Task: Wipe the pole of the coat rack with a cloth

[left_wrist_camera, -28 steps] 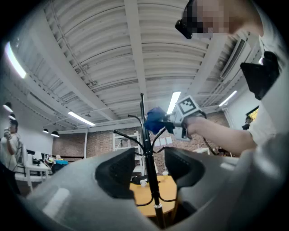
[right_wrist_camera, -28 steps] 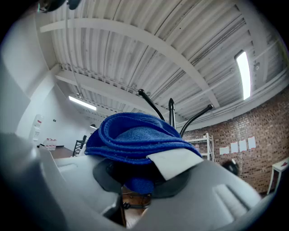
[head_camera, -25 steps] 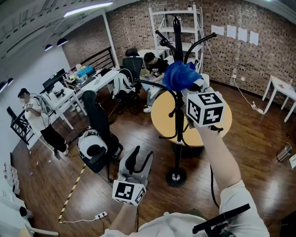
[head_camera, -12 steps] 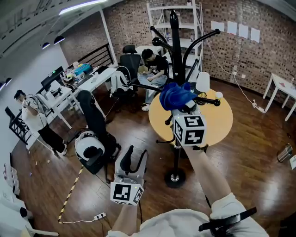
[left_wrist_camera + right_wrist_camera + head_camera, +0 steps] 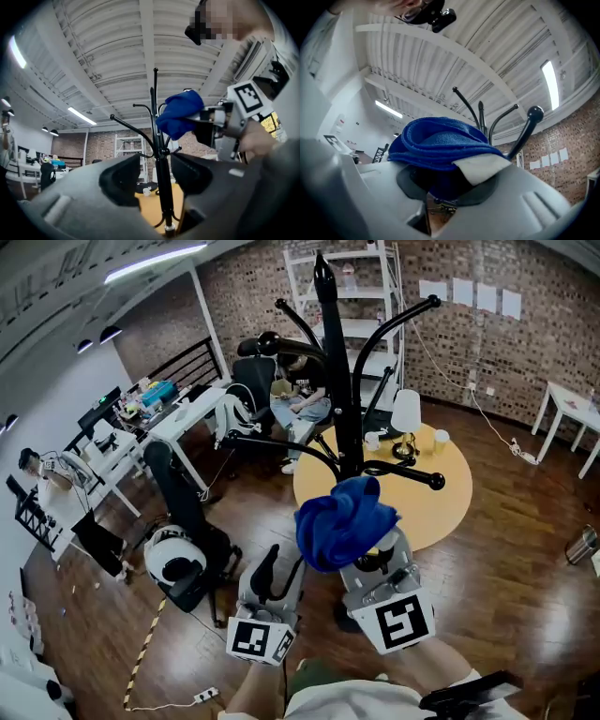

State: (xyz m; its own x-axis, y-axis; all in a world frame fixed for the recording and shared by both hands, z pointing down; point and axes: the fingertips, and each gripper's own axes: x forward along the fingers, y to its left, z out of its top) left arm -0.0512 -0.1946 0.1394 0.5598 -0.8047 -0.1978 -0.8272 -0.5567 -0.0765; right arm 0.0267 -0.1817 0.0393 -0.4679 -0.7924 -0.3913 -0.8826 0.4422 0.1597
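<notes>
The black coat rack pole [image 5: 339, 381] rises from the floor beside a round yellow table [image 5: 450, 493], with curved hook arms [image 5: 394, 320] near its top. My right gripper [image 5: 364, 557] is shut on a bunched blue cloth [image 5: 342, 521], which covers the lower pole in the head view. In the left gripper view the cloth [image 5: 180, 112] sits just right of the pole [image 5: 159, 187]; contact cannot be told. The right gripper view shows the cloth [image 5: 440, 140] filling my right gripper [image 5: 450, 183], the pole [image 5: 481, 117] behind it. My left gripper [image 5: 279, 568] is open and empty, low on the left; seen from the left gripper [image 5: 154, 176], the pole stands beyond its jaws.
A person sits at a desk [image 5: 300, 395] behind the rack. An office chair with a helmet [image 5: 173, 554] stands at the left, white desks [image 5: 178, 418] beyond it. A white shelf [image 5: 370, 296] stands at the brick wall. A lamp and cups [image 5: 405, 423] are on the yellow table.
My right gripper has come down with the blue cloth from the hook height to the lower pole, closer to me. The left gripper has stayed low and open.
</notes>
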